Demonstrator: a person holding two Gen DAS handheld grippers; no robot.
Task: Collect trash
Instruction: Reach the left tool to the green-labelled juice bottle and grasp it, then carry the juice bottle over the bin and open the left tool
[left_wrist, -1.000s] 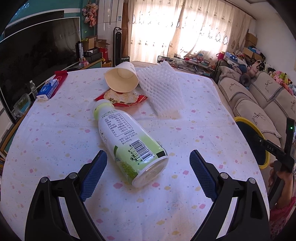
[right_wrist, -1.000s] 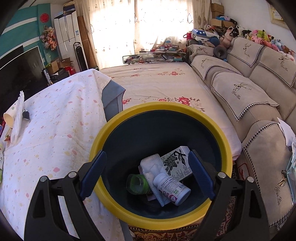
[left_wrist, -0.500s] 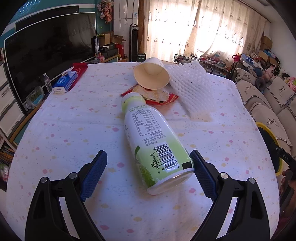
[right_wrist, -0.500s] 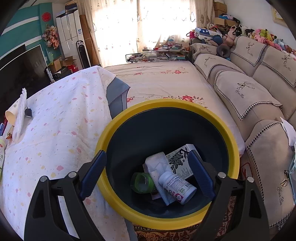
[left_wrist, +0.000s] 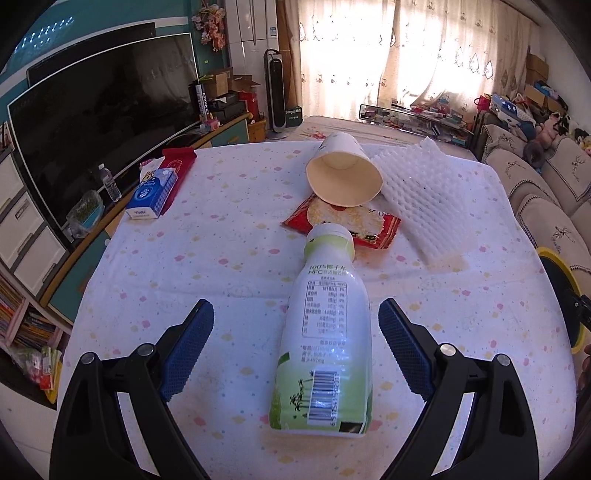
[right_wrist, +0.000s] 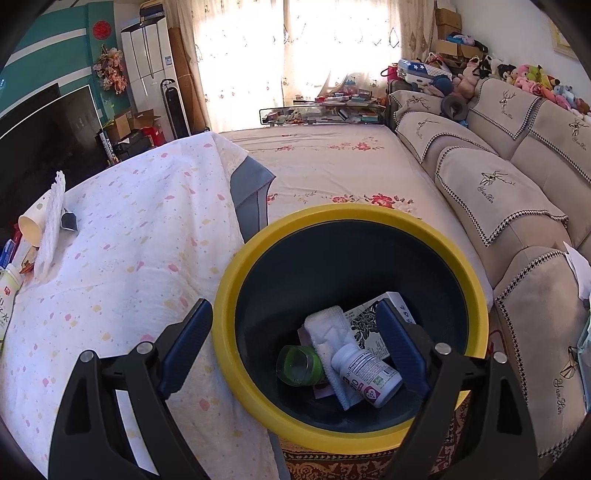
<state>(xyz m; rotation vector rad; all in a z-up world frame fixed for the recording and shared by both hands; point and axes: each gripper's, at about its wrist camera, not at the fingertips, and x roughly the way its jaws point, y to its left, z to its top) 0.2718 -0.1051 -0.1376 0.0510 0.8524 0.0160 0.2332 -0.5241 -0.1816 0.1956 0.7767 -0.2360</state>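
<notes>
The left gripper (left_wrist: 295, 347) has its fingers spread wide on either side of a white and green bottle (left_wrist: 327, 343) that lies on its side on the tabletop (left_wrist: 207, 266), neither pad touching it; beyond its cap lie a red snack wrapper (left_wrist: 369, 221), a tipped paper cup (left_wrist: 343, 173) and a sheet of white foam netting (left_wrist: 424, 199). The right gripper (right_wrist: 295, 343) hangs with fingers spread and empty over the yellow-rimmed bin (right_wrist: 236, 280), which holds a pill bottle (right_wrist: 365, 373), a green cup (right_wrist: 297, 365), a white pad and a small box.

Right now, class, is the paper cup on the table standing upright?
No: the paper cup lies on its side, mouth toward the camera, resting on the red snack wrapper.
</notes>
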